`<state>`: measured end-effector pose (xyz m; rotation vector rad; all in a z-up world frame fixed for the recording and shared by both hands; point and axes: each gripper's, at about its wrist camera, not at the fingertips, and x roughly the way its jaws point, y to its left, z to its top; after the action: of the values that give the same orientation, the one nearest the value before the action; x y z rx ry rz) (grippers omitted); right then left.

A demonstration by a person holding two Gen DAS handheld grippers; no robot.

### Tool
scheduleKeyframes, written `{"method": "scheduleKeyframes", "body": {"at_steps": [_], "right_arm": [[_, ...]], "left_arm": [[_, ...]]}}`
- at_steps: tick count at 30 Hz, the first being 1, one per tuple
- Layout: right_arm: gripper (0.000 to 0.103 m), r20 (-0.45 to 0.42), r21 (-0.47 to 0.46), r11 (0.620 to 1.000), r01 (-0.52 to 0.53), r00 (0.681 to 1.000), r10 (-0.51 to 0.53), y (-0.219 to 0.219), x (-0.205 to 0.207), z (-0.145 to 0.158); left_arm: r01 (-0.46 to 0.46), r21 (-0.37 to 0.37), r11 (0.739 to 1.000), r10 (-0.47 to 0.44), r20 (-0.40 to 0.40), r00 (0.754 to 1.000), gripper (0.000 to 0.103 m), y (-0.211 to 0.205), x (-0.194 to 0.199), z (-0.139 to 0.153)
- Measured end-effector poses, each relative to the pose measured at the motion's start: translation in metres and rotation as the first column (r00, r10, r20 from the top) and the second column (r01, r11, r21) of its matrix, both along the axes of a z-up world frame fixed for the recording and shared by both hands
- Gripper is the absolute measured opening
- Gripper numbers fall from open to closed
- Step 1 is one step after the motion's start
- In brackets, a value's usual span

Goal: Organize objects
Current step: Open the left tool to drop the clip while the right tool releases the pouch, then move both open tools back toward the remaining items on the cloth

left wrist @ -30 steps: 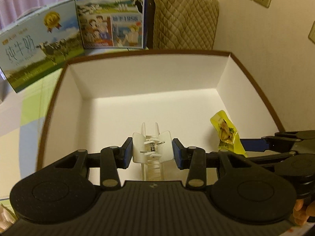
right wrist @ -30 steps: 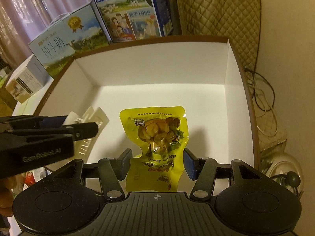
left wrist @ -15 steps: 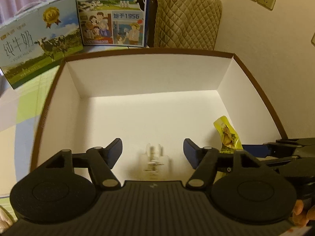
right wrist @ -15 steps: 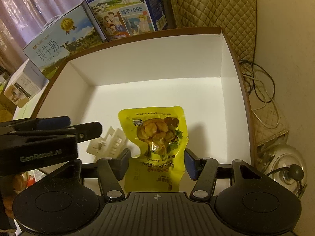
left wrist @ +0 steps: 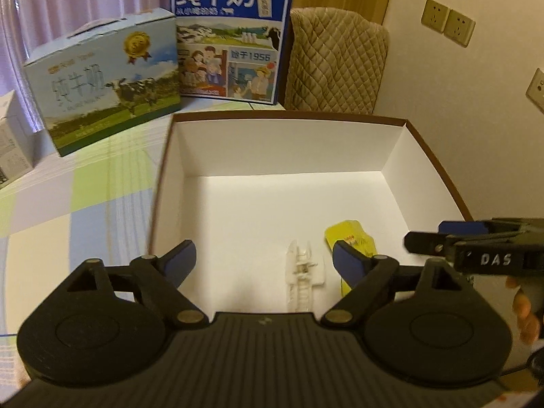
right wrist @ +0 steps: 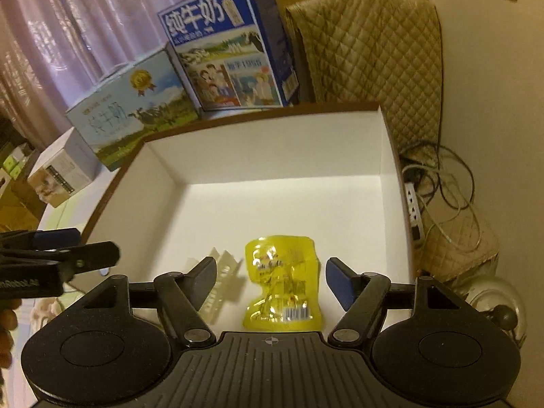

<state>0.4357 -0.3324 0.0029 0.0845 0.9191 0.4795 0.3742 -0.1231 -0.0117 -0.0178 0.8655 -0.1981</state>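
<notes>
With the white hair clip and yellow snack pouch lying in the white box, both tools, left and right, gape empty and should lift straight up, clearing the rim.

Right claw gapes above yellow snack pouch and white clip in white box

"纯牛奶" and "1956" on blue milk carton; "DAS" on right tongs.
</notes>
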Motion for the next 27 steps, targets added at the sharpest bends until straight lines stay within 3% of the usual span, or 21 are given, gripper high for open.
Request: {"method": "scheduleKeyframes", "body": {"at_steps": [14,27], "right_arm": [[0.068,0.133,-0.028,0.991,-0.134,0.982,0.136,0.008,-0.075,0.042],[0.068,0.168,0.0,0.976,-0.219,0.962,0.215,0.024,-0.133,0.056]], "left_arm": [[-0.041,-0.01,0.999,0.041,0.035,0.999,0.092,0.056,-0.076,0.031],[-0.086,-0.021,0.996,0.086,0.025,0.996,0.092,0.101,-0.144,0.037]]}}
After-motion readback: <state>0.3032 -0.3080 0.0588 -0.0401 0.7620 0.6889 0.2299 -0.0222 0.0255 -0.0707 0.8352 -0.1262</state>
